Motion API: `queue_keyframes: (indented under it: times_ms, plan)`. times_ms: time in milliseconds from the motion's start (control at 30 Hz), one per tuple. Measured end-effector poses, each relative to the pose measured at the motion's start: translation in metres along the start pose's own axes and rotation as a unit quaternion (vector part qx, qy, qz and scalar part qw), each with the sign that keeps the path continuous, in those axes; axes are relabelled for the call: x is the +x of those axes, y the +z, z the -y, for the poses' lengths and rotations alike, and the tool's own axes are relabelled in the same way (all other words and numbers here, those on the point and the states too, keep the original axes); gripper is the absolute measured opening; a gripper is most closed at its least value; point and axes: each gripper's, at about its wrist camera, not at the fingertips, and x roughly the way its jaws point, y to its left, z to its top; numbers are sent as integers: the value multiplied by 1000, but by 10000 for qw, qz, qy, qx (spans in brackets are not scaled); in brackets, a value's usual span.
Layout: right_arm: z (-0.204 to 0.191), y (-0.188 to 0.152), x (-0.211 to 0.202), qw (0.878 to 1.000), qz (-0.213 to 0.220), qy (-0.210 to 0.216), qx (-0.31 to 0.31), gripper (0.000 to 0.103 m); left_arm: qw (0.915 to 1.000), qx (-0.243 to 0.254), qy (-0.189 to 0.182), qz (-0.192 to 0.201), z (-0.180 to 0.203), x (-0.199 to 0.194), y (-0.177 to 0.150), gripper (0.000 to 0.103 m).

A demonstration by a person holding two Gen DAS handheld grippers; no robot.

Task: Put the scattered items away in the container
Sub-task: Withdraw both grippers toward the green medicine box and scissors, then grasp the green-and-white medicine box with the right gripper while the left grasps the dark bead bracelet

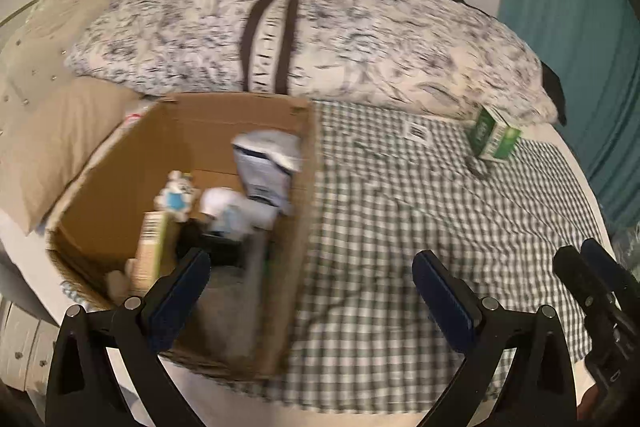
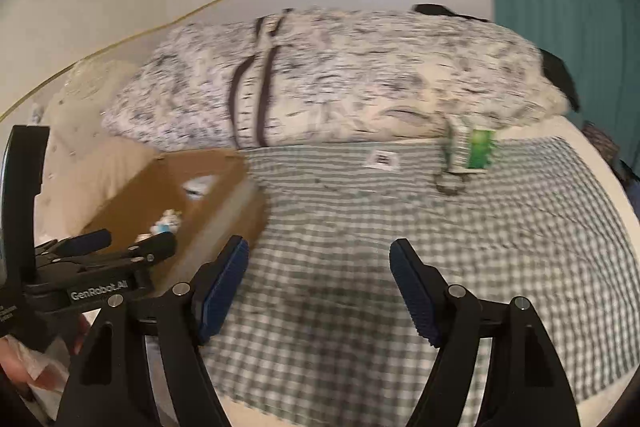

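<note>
An open cardboard box stands on the bed's checked cloth and holds several items: a white and blue toy, a tan carton with a barcode and a white pouch. My left gripper hangs open and empty over the box's right wall. My right gripper is open and empty above bare cloth, right of the box. A green and white box lies far right by the bedding, with a small dark ring in front of it.
A rolled patterned duvet runs along the back. A beige pillow sits left of the box and a teal curtain hangs at right. A barcode tag lies on the green checked cloth. Both views are motion-blurred.
</note>
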Motion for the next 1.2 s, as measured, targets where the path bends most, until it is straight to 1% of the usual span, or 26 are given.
queue_keyframes:
  times_ms: [133,267,367,467,567,667,733,800,900,1033,1200]
  plan:
    - [48,-6,-7,9990,82,-265,360,74,9995,277,-93,-73,41,17,0,103]
    - [91,-9,0,9968,151,-463,627,76,9987,468,-141,-145,77,47,6,103]
    - [119,-9,17,9955,165,-591,720,76,9985,479,-169,-219,101,79,15,103]
    - [147,-2,45,9949,126,-627,781,76,9980,411,-389,-296,125,118,29,103]
    - [172,15,76,9948,138,-600,814,76,9968,482,-528,-364,154,156,42,103]
    - [196,36,106,9947,91,-546,867,76,9951,615,-670,-376,185,181,53,103]
    - [209,49,122,9949,-33,-494,884,76,9941,683,-722,-435,203,194,57,103]
    - [218,61,134,9946,-212,-484,896,77,9925,762,-757,-578,222,209,62,103]
    - [229,76,149,9947,-369,-364,893,80,9903,842,-842,-721,244,231,70,103]
    - [239,90,174,9951,-531,-260,792,83,9892,750,-963,-808,264,259,82,103]
    - [252,105,211,9953,-659,-364,604,83,9898,545,-955,-902,275,294,94,103]
